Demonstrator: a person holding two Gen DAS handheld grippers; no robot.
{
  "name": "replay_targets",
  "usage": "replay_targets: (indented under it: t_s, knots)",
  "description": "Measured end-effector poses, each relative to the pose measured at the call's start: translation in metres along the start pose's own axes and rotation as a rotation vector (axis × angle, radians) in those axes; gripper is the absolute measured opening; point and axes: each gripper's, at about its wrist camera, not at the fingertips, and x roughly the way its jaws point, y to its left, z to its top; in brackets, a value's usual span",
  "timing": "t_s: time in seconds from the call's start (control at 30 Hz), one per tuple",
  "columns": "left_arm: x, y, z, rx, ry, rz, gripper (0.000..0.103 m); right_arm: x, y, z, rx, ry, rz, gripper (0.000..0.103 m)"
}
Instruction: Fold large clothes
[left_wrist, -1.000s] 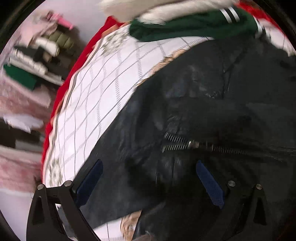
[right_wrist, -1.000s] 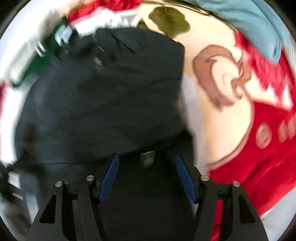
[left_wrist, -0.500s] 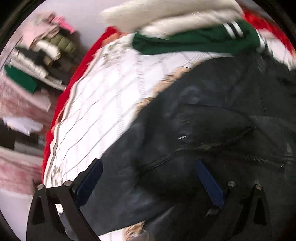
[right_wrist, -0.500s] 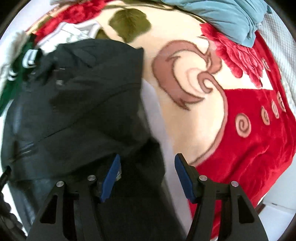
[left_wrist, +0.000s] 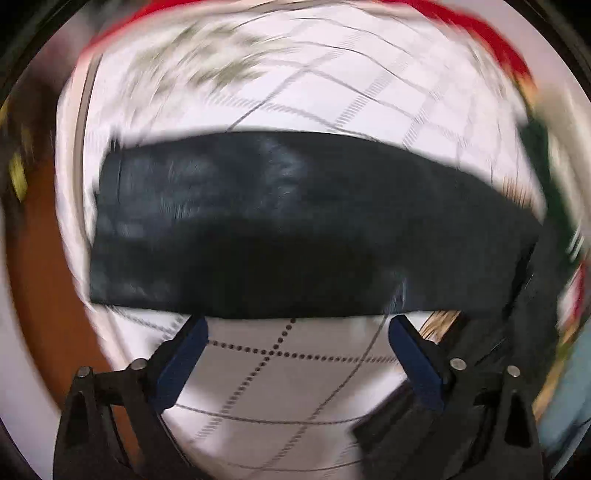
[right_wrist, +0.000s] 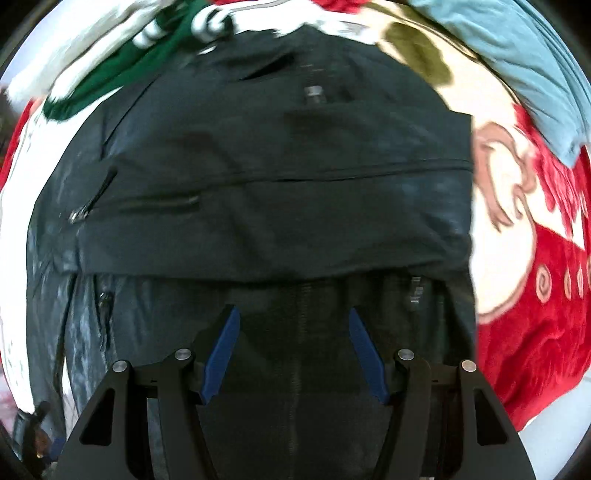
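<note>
A black leather jacket (right_wrist: 280, 206) with zips lies on the bed, its upper part folded down over the lower part. In the left wrist view one black sleeve (left_wrist: 288, 229) stretches flat across the white checked sheet (left_wrist: 280, 373), blurred by motion. My left gripper (left_wrist: 297, 332) is open and empty, its fingertips at the sleeve's near edge. My right gripper (right_wrist: 293, 321) is open and empty, just above the jacket's lower part near the fold edge.
A green garment with white stripes (right_wrist: 122, 74) and a white one (right_wrist: 62, 62) lie beyond the jacket. A light blue garment (right_wrist: 517, 62) lies at the far right on the red and cream patterned blanket (right_wrist: 535, 295).
The left gripper has swung away from the jacket body to the outstretched sleeve over the checked sheet. The right gripper has moved back over the jacket's middle; the upper part now lies folded down.
</note>
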Motion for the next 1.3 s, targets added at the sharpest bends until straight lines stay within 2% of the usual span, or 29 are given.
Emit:
replay_targets:
  t_s: [0.07,0.17,0.2,0.27,0.3,0.33,0.37,0.47,0.5,0.57,0.63,0.7,0.8,0.9,0.93,1.0,1.07,1.2,1.3]
  knots:
    - [0.006,0.021,0.008,-0.113,-0.022,-0.061,0.088,0.001,0.012,-0.007,-0.032,0.006,-0.006,0.063]
    - [0.009,0.037,0.022,-0.211,-0.095,-0.089,0.078,0.0,0.02,-0.011,-0.053,0.011,-0.009,0.063]
    - [0.008,0.039,0.029,-0.23,-0.122,-0.083,0.071,-0.001,0.022,-0.013,-0.058,0.012,-0.008,0.063]
    - [0.006,0.036,0.032,-0.262,-0.156,-0.039,0.023,-0.002,0.03,-0.013,-0.067,0.013,-0.012,0.063]
    - [0.006,0.042,0.042,-0.291,-0.167,-0.02,0.018,-0.002,0.031,-0.015,-0.069,0.014,-0.013,0.063]
    - [0.005,0.046,0.046,-0.306,-0.173,-0.028,0.006,-0.002,0.034,-0.014,-0.069,0.016,-0.011,0.063]
    - [0.004,0.049,0.051,-0.321,-0.184,-0.047,0.004,-0.001,0.038,-0.01,-0.069,0.018,-0.008,0.063]
    - [-0.004,0.066,0.066,-0.333,-0.225,-0.149,0.004,-0.003,0.045,-0.007,-0.068,0.023,-0.003,0.063]
    - [-0.005,0.072,0.067,-0.332,-0.232,-0.211,0.004,-0.003,0.044,-0.009,-0.065,0.027,0.002,0.063]
    - [0.0,0.082,0.066,-0.342,-0.22,-0.292,0.008,0.0,0.053,0.008,-0.055,0.041,0.01,0.063]
    - [0.016,0.094,0.065,-0.383,-0.193,-0.378,0.012,0.005,0.051,0.009,-0.038,0.058,0.022,0.063]
    - [0.029,0.114,0.059,-0.464,-0.189,-0.487,0.013,0.011,0.048,0.014,-0.025,0.07,0.027,0.063]
    - [0.04,0.126,0.059,-0.543,-0.189,-0.586,0.013,0.026,0.039,0.027,-0.015,0.084,0.032,0.063]
    - [0.041,0.119,0.07,-0.547,-0.184,-0.577,0.013,0.033,0.036,0.027,-0.003,0.101,0.037,0.063]
    - [0.04,0.115,0.072,-0.542,-0.181,-0.569,0.016,0.035,0.035,0.028,0.001,0.106,0.039,0.063]
    - [0.03,0.115,0.073,-0.497,-0.169,-0.571,0.028,0.043,0.031,0.036,0.011,0.114,0.045,0.063]
    - [0.025,0.112,0.068,-0.471,-0.15,-0.559,0.049,0.046,0.029,0.038,0.021,0.121,0.047,0.063]
    - [0.019,0.127,0.066,-0.492,-0.158,-0.536,0.052,0.054,0.031,0.044,0.034,0.127,0.052,0.063]
    - [0.028,0.114,0.077,-0.492,-0.173,-0.506,0.053,0.056,0.045,0.046,0.029,0.119,0.054,0.063]
